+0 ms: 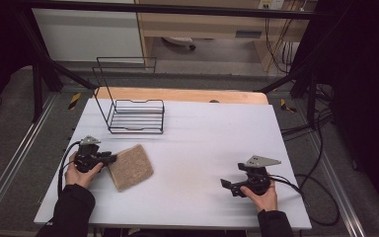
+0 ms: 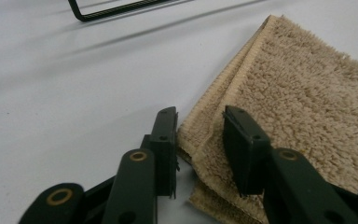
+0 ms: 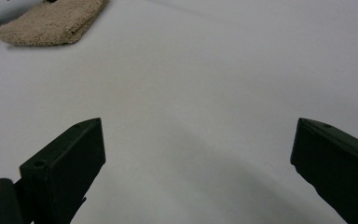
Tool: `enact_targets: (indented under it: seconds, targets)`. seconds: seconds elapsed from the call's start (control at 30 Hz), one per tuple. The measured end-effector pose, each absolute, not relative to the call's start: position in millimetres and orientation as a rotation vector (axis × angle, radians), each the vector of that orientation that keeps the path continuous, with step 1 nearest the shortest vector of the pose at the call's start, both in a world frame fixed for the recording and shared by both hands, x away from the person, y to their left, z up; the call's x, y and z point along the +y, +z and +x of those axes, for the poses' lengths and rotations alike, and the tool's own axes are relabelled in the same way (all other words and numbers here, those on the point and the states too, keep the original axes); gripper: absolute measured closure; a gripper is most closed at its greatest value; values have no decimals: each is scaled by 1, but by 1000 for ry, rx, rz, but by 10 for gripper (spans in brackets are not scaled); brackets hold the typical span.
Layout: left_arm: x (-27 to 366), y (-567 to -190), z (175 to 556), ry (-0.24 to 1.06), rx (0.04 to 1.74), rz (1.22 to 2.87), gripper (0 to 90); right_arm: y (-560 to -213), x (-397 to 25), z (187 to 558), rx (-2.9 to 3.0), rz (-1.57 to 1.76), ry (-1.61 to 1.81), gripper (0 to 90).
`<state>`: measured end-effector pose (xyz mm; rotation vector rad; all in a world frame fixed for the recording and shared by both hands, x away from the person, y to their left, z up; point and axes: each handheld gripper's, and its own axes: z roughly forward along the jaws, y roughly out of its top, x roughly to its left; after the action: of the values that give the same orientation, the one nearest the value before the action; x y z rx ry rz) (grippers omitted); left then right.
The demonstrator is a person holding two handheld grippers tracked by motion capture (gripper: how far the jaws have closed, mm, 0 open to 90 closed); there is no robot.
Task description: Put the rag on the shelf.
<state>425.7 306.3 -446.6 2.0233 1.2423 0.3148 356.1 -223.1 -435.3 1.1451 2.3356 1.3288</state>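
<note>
Towel (image 1: 131,167), folded and tan, lies at lower left of the high view on the white table (image 1: 202,143), below the wire rack (image 1: 137,116); the left gripper (image 1: 109,159) meets its left edge, the right gripper (image 1: 225,183) rests well apart at lower right.

Left gripper view: jaws straddle the folded hem (image 2: 200,126), partly spread, not yet pinching. Closing over both layers would likely hold best.

Right gripper view: jaws spread wide over bare table.

No writing is legible.

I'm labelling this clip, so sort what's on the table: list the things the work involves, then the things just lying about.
In the job:
- folded beige towel, its edge between the jaws of the left gripper
- left gripper

Lying about or idle:
- black wire rack, standing apart behind the towel
- right gripper, jaws wide, over bare white table
</note>
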Motion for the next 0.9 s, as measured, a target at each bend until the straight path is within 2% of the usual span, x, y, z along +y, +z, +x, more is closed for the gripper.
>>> enact_targets:
  seconds: [0.03,0.2,0.67,0.9]
  targets:
    - [306,-447,426,301,1233,2025,748,-434,-218,356,2337,1133,1336,38]
    - [302,-444,424,308,1229,2038,819,-430,-202,358,2339,1107,1339,41]
    - [305,-427,402,265,1293,2041,848,-420,-139,366,2402,1007,1364,60]
    - [308,-437,401,274,1291,2056,842,-417,-81,377,2398,982,1341,97]
